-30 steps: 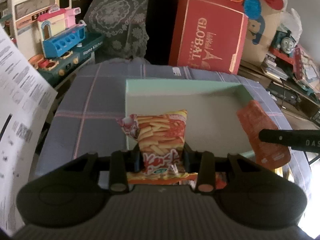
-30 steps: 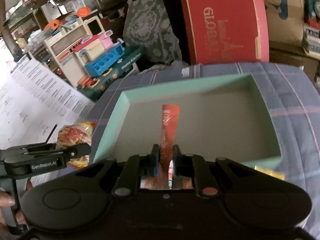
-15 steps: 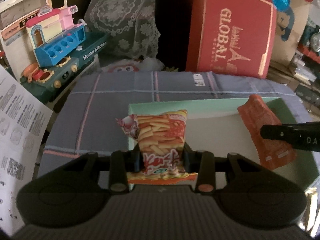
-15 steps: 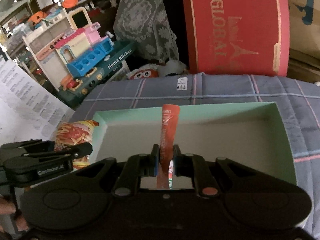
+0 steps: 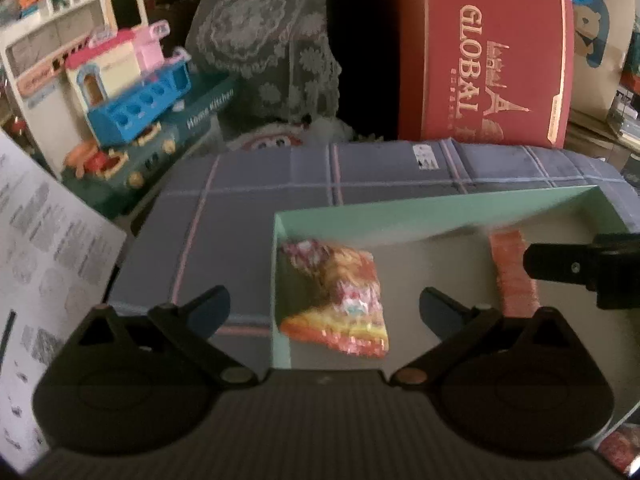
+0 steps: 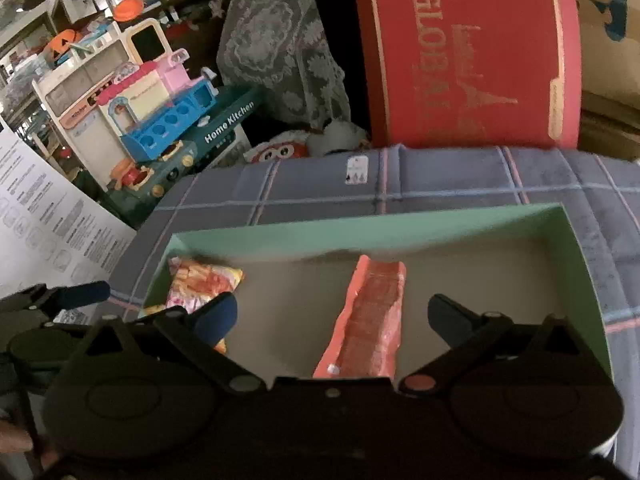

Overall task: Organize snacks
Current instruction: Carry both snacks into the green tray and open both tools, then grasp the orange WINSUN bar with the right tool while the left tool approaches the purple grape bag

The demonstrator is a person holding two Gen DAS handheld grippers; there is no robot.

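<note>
A cluttered toy room, a plaid-covered desk (image 5: 256, 184), and we are dropping snacks into the green box (image 5: 400, 216).

We are holding both tools over the box with nothing in them: the left gripper (image 5: 324, 306) is spreading its fingers wide above the fries packet (image 5: 340, 300), which is lying blurred in the box's left corner, and the right gripper (image 6: 332, 316) is standing just as wide over the orange-red packet (image 6: 372, 320) on the box floor nearer the middle. Two snacks are looking stowed; another wrapper (image 5: 620, 444) is peeking outside the box at the lower right, so we are judging more sorting is waiting.
</note>
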